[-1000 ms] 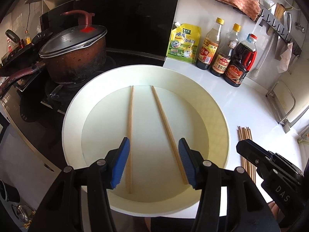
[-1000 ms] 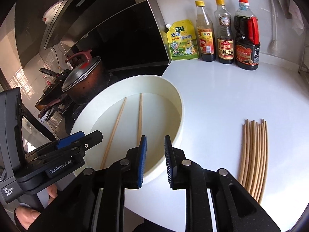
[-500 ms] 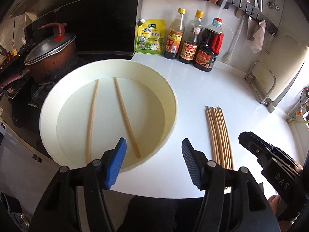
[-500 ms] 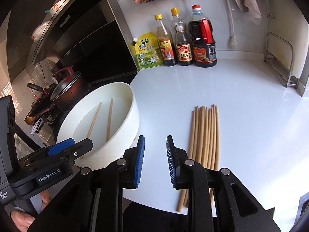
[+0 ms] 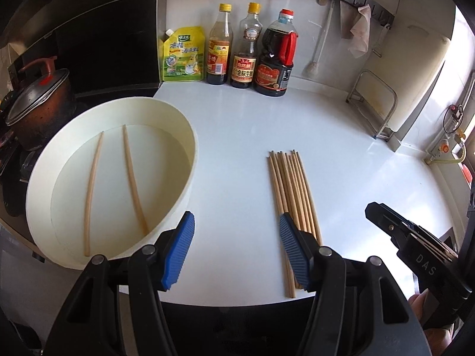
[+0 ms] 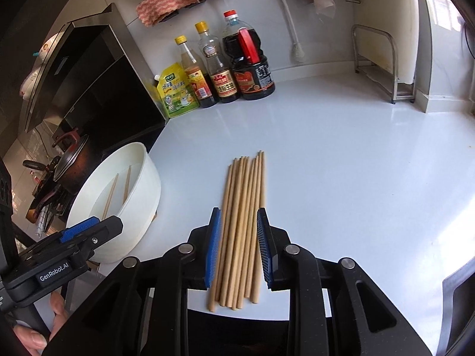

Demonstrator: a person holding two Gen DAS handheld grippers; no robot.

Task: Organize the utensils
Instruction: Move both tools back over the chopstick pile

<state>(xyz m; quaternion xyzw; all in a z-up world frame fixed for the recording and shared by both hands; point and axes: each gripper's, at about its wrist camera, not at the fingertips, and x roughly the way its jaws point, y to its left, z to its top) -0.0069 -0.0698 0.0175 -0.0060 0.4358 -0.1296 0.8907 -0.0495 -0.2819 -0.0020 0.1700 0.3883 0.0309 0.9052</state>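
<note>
With two chopsticks already in the basin (image 5: 190, 136) at left, the empty, narrowly parted right gripper (image 6: 239, 247) lines up over the bundle (image 6: 242, 222) on the counter (image 6: 341, 163), left gripper (image 5: 234, 249) wide and empty; next, lower and pinch one.

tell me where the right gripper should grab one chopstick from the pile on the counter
Probably the rightmost stick of the chopstick bundle, at its near end overhanging the counter edge, from above with jaws across it. The sticks lie flat and touching, so only an outer one is free.
</note>
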